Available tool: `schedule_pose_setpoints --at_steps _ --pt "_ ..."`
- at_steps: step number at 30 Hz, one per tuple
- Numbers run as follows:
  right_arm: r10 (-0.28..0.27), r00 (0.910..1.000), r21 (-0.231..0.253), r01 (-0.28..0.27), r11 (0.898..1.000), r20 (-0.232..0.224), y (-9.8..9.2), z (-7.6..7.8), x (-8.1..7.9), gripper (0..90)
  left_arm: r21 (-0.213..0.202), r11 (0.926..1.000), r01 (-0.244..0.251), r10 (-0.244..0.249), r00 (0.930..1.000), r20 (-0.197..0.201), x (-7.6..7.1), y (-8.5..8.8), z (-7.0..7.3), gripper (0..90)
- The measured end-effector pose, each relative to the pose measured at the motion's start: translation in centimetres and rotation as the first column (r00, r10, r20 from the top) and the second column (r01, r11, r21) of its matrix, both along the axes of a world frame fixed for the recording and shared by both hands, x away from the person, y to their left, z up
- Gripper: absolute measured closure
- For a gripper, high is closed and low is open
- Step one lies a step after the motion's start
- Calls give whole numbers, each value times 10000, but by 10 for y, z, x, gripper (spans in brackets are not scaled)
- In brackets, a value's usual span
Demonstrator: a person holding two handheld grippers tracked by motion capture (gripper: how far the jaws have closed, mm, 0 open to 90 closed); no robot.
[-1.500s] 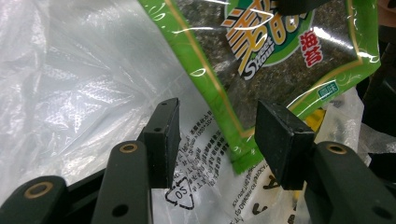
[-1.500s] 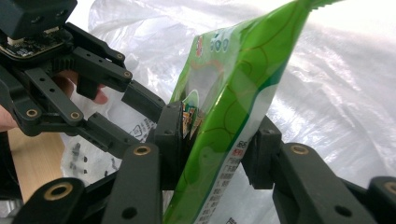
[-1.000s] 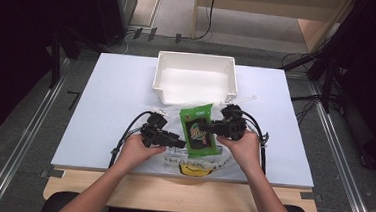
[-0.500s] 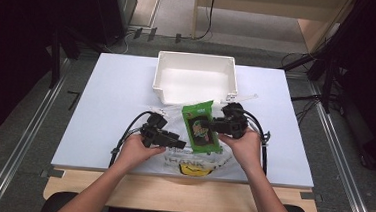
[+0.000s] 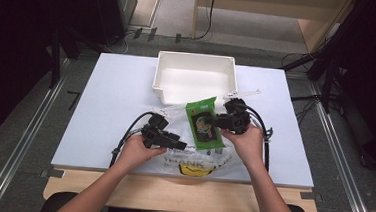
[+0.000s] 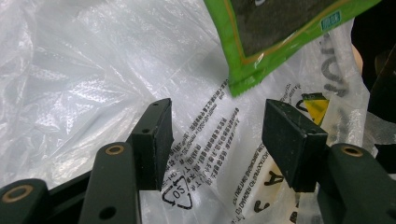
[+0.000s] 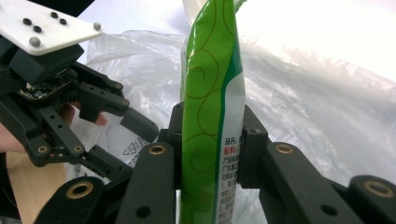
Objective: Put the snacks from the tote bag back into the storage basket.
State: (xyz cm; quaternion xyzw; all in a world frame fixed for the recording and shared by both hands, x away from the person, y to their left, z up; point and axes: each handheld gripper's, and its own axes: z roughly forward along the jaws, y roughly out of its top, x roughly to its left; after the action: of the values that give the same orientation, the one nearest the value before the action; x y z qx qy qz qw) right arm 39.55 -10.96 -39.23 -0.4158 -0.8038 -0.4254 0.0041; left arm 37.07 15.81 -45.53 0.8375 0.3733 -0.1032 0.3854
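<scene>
White table, dim room: right gripper clamped on flat green snack packet above clear plastic bag; left gripper apart. Risk: unheld bag mouth collapsing, blocking packet.

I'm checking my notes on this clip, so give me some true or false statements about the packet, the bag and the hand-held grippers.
1. The right hand-held gripper clamps the green snack packet. True.
2. The left hand-held gripper is shut on the packet. False: its jaws stand open over the clear plastic bag.
3. The white bin holds the packet. False: the packet is outside it.
4. The bag lies on the white table. True.
</scene>
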Motion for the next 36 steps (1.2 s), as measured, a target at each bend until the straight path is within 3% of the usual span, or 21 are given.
schedule_pose_setpoints --at_steps 18,36 --pt "156 9998 -551 -148 9984 136 9 15 20 741 -5 10000 4 -4 10000 -4 -1 0 1 423" --pt "45 10000 -351 -47 9994 -48 7 23 38 741 37 10000 -80 80 10000 4 0 1 2 423"
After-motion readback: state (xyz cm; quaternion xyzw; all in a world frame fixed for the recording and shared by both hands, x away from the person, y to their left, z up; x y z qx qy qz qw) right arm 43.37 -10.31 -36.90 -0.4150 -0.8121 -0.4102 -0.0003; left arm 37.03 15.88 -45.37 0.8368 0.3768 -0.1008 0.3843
